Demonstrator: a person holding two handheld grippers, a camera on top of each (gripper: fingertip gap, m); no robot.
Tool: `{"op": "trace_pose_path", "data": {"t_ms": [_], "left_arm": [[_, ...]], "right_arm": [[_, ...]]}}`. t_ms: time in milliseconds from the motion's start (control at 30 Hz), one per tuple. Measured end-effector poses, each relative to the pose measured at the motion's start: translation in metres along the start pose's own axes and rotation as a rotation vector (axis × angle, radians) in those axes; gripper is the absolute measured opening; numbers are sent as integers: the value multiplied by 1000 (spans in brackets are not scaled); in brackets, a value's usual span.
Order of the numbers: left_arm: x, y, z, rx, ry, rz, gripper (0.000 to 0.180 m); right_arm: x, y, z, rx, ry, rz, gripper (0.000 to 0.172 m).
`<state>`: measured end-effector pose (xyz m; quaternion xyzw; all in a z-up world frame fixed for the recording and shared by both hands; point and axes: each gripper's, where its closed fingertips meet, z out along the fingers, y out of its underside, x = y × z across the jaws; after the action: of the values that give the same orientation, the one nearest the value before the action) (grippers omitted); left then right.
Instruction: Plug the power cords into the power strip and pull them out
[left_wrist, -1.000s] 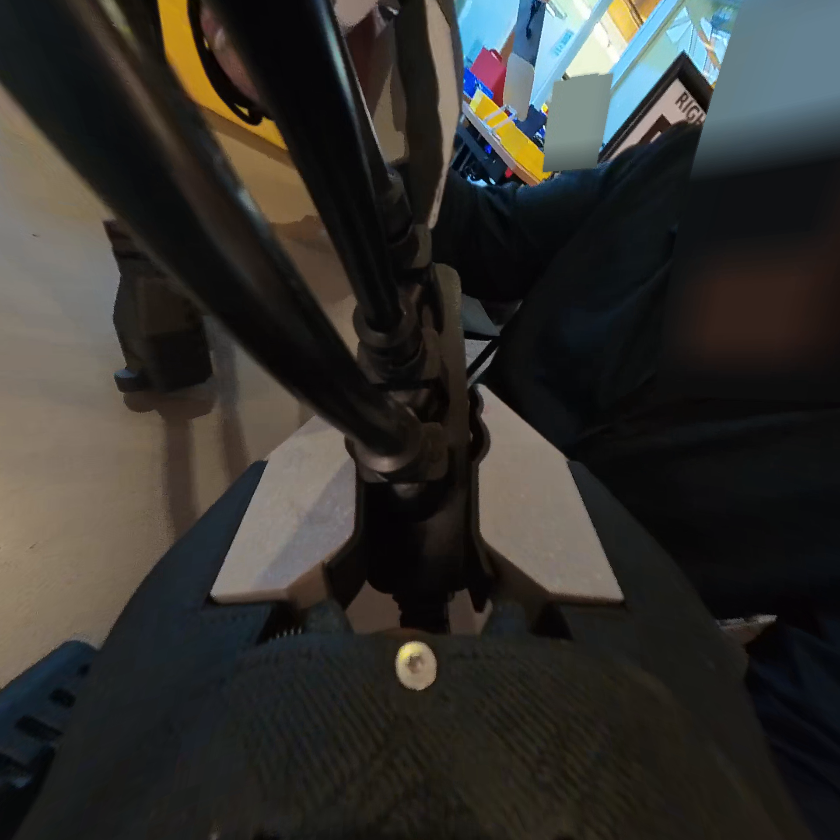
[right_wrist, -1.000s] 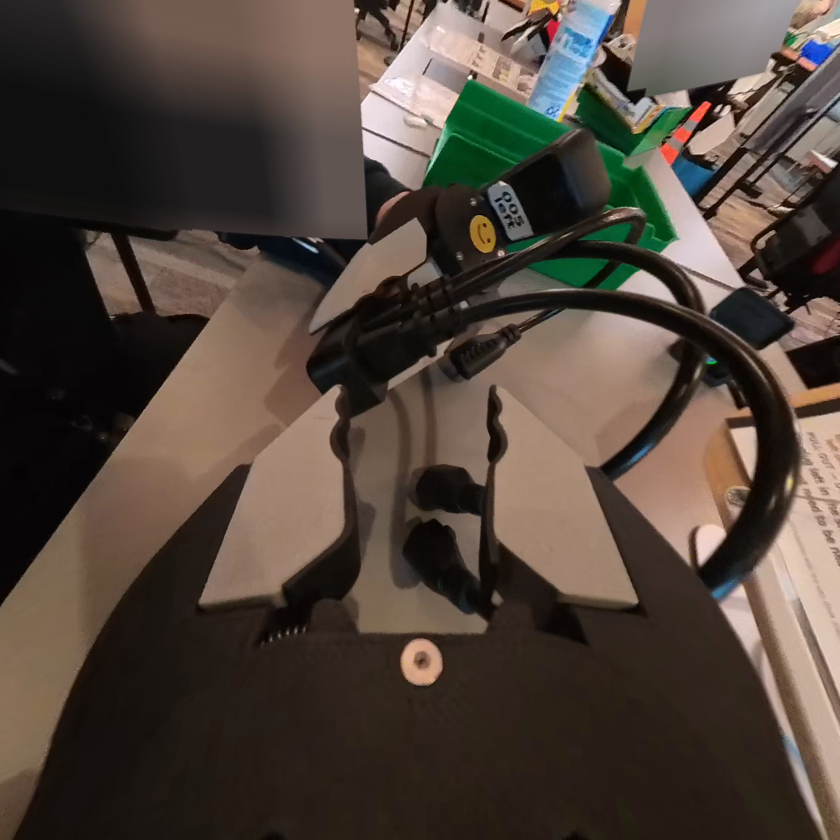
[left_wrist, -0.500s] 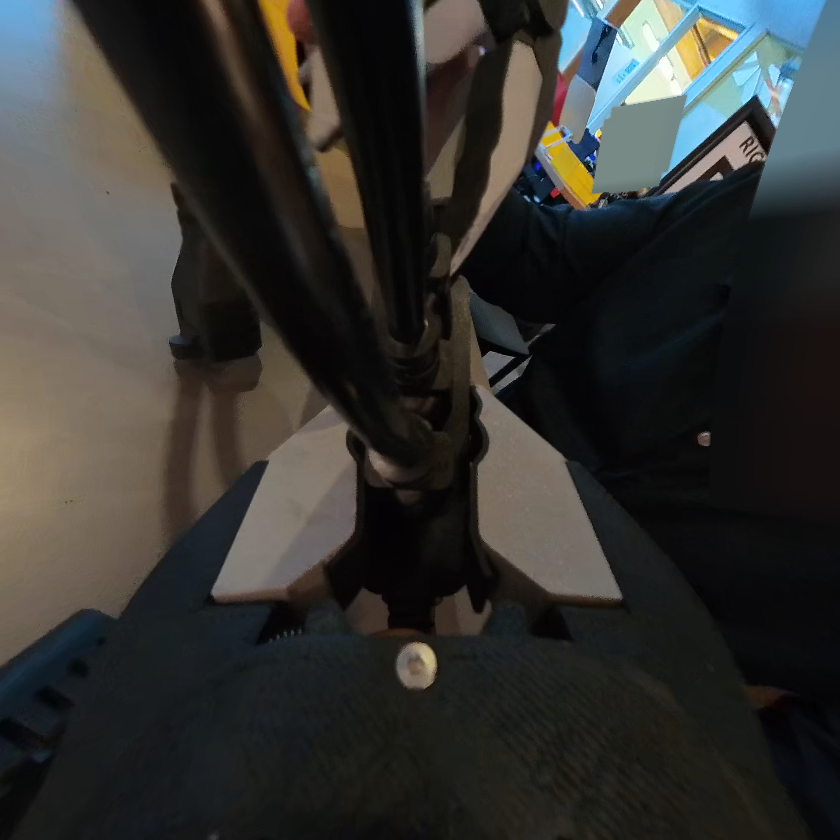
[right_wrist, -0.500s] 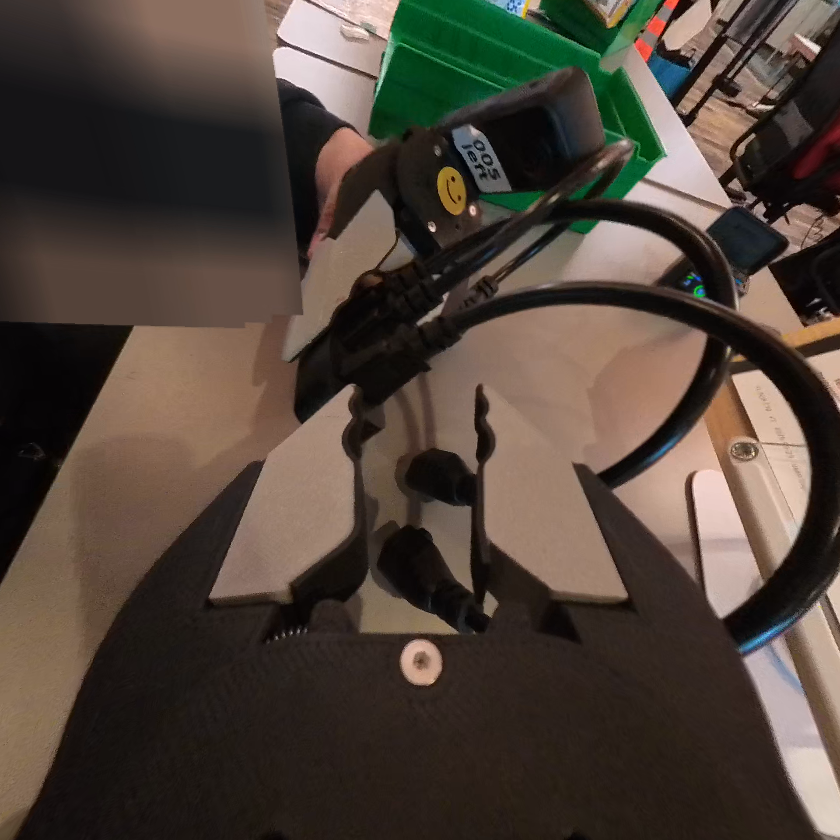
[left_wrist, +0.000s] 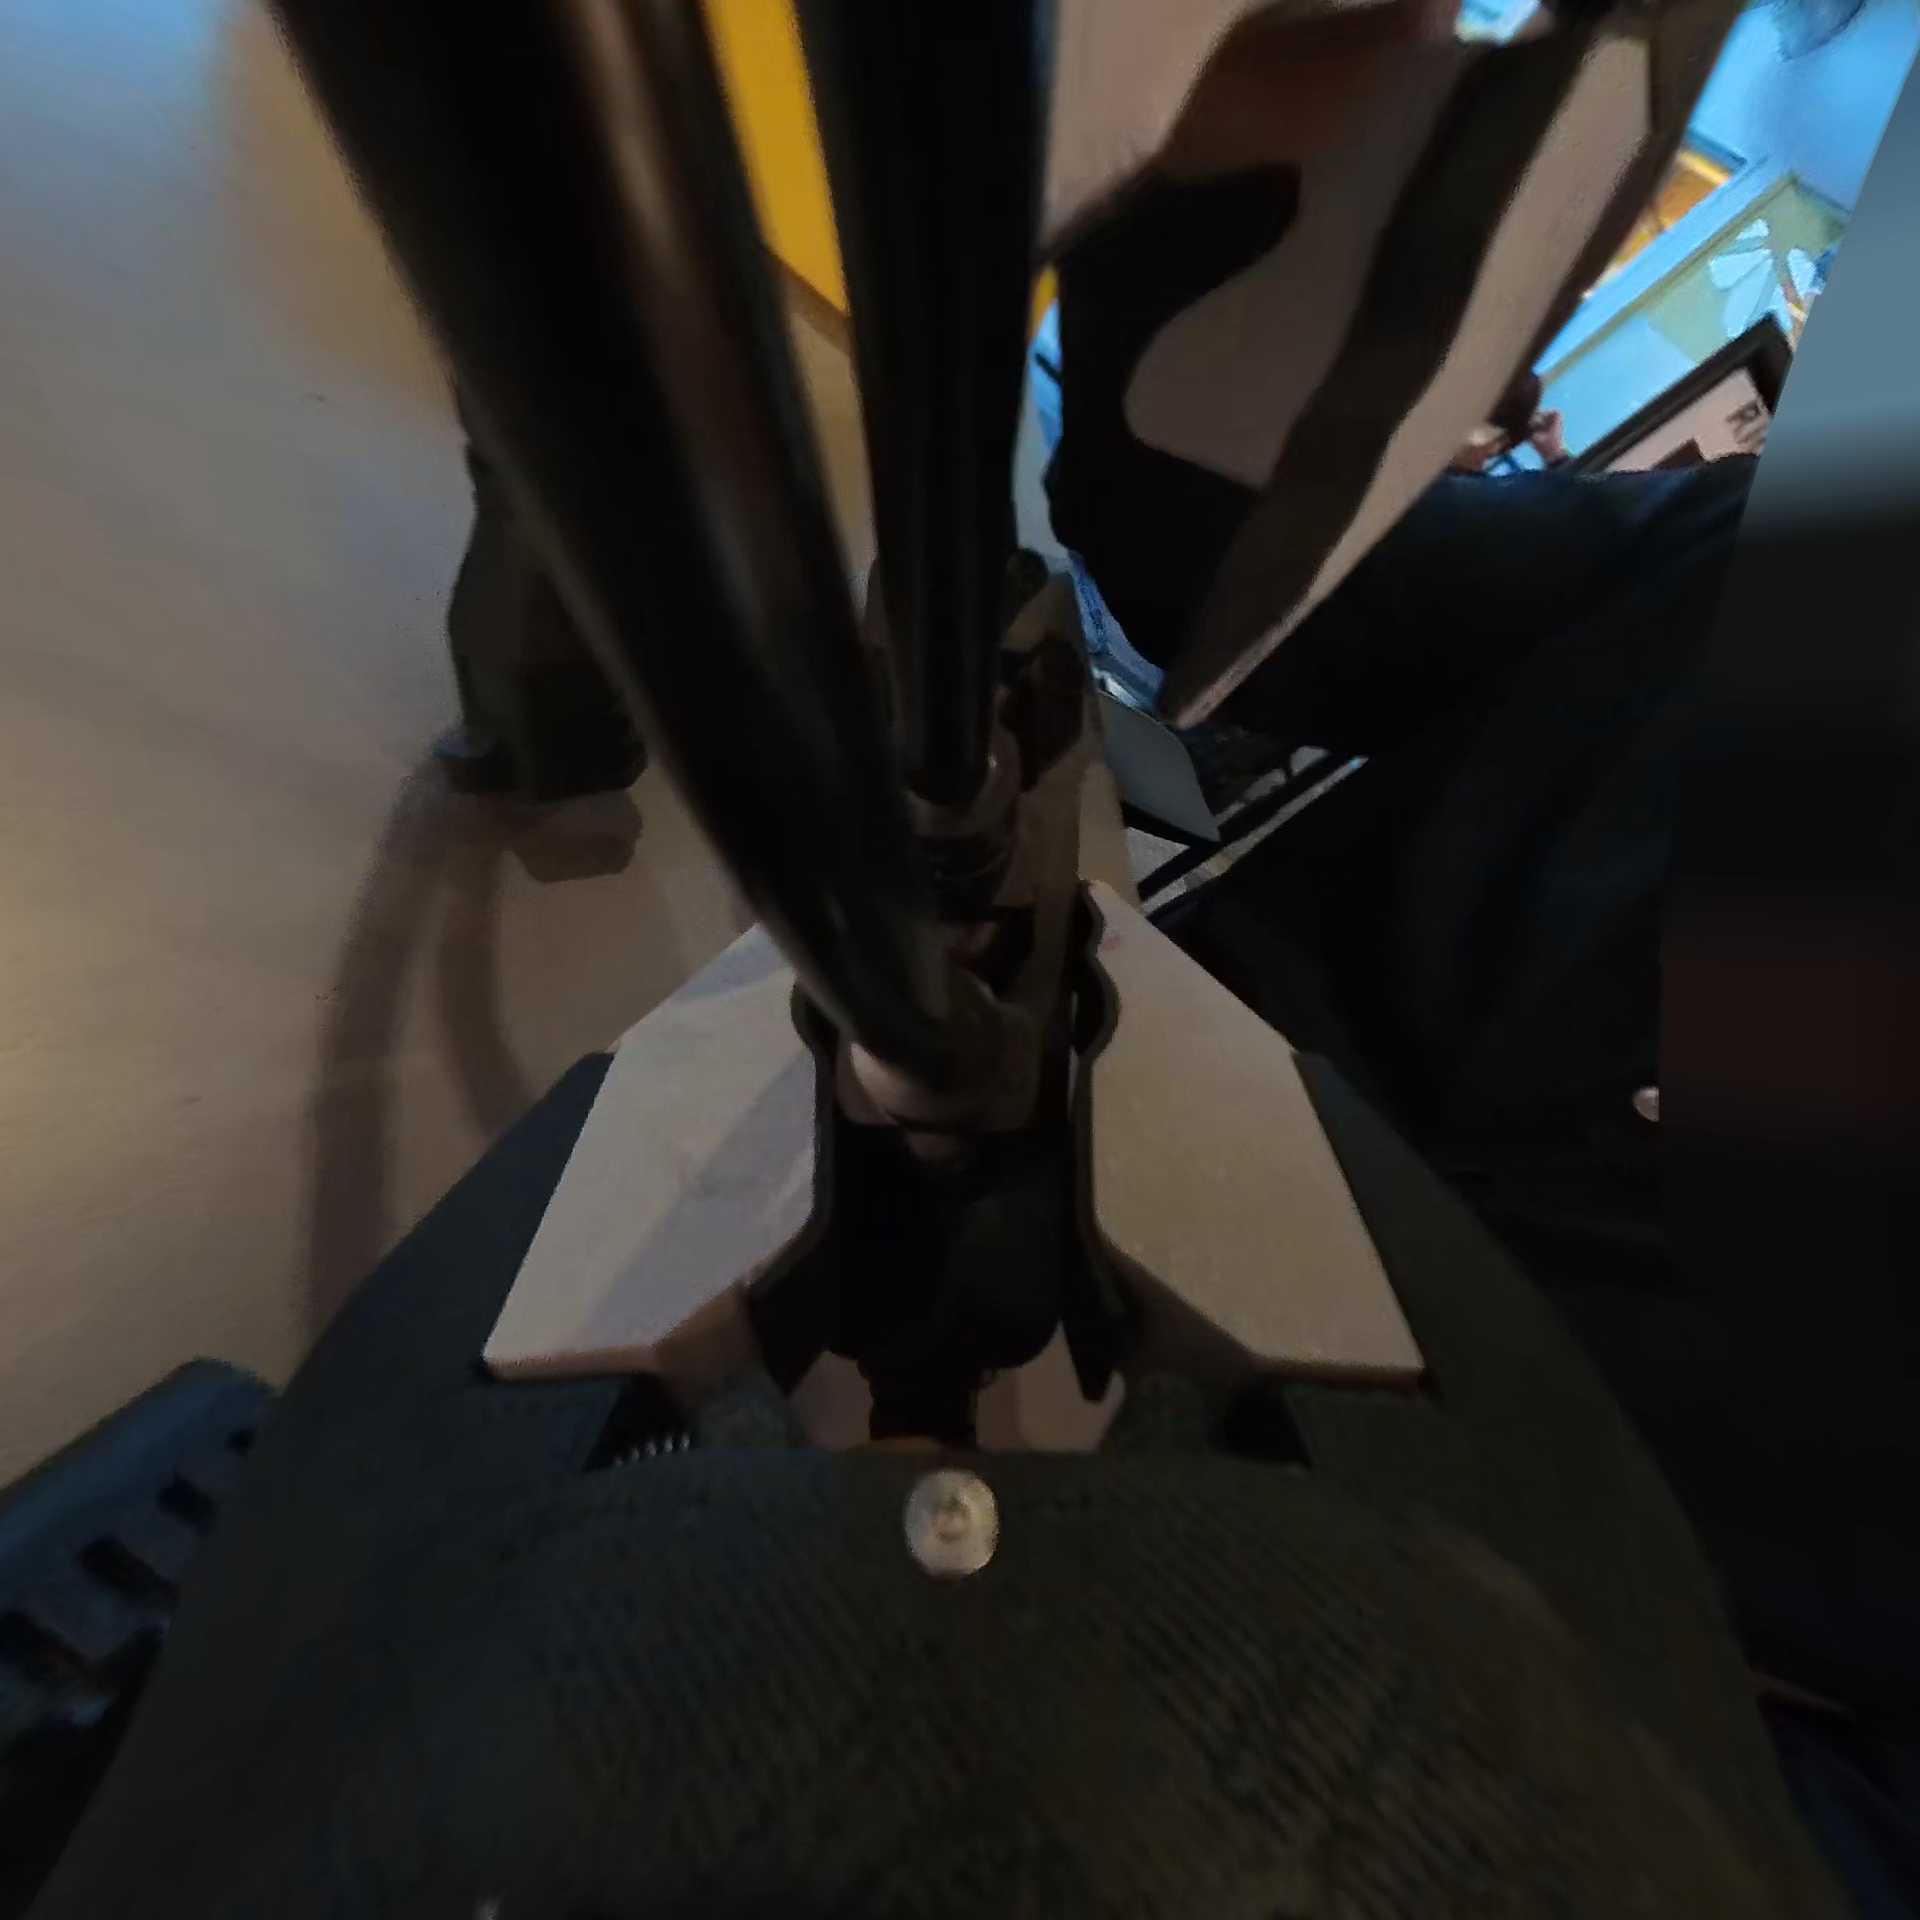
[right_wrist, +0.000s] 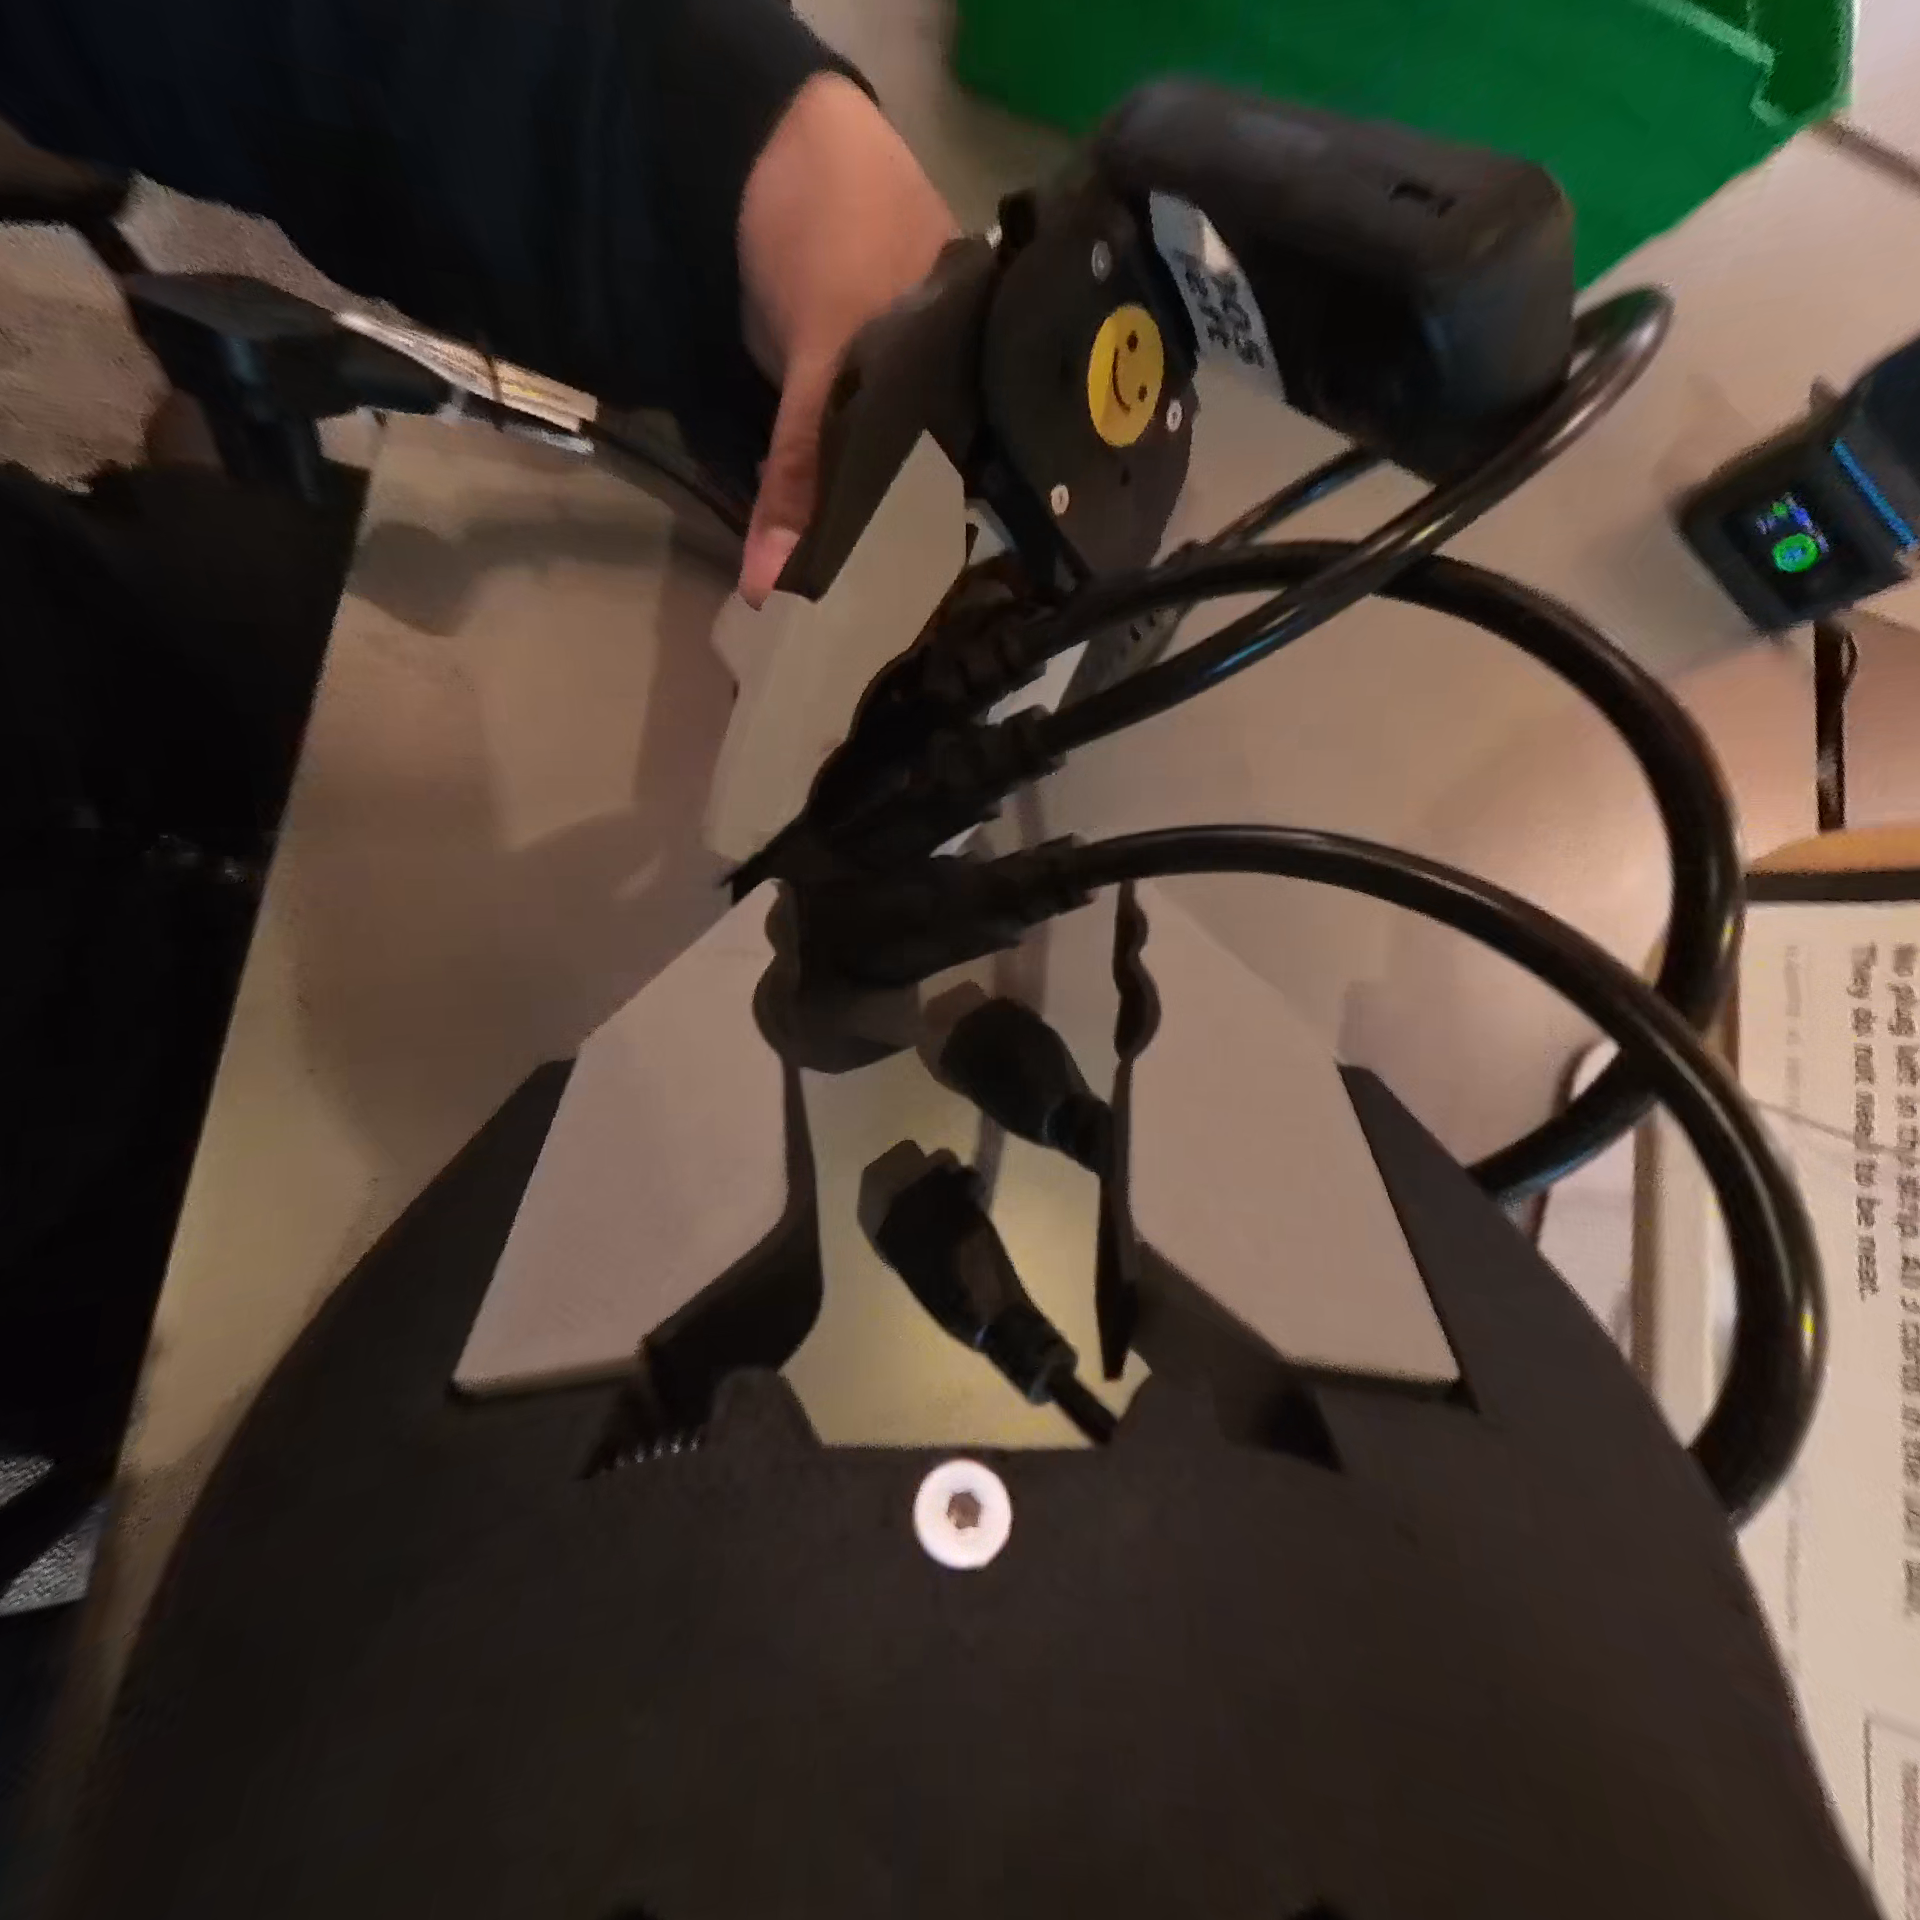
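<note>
Right wrist view is showing my left gripper clamping the black power strip with plugs still inserted, while my right gripper, spread, is nearing the closest plug; next I should pinch and pull it.

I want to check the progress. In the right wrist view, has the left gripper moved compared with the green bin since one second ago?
Yes. The left gripper, shut on the power strip, now shows lower and nearer, farther from the green bin, though the camera itself also moved.

Power strip mostly hidden btwn left tool's fingers, cords blurred, cut off at top.
</note>
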<state>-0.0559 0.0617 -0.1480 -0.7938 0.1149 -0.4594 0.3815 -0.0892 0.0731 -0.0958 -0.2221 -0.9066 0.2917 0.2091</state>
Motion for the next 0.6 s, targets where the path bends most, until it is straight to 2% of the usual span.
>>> {"op": "trace_pose_path", "data": {"t_ms": [133, 267, 500, 600], "left_arm": [[-11, -2, 0, 11, -82, -4, 42], [-16, -3, 1, 9, -122, 3, 42], [-24, -2, 2, -1, -191, 9, 42], [-23, -2, 3, -8, -193, 24, 42]], "right_arm": [[16, 14, -3, -117, 207, 117, 53], [6, 14, -3, -91, 211, 237, 52], [7, 36, 10, -276, 322, 176, 54], [6, 35, 9, -326, 302, 124, 53]]}}
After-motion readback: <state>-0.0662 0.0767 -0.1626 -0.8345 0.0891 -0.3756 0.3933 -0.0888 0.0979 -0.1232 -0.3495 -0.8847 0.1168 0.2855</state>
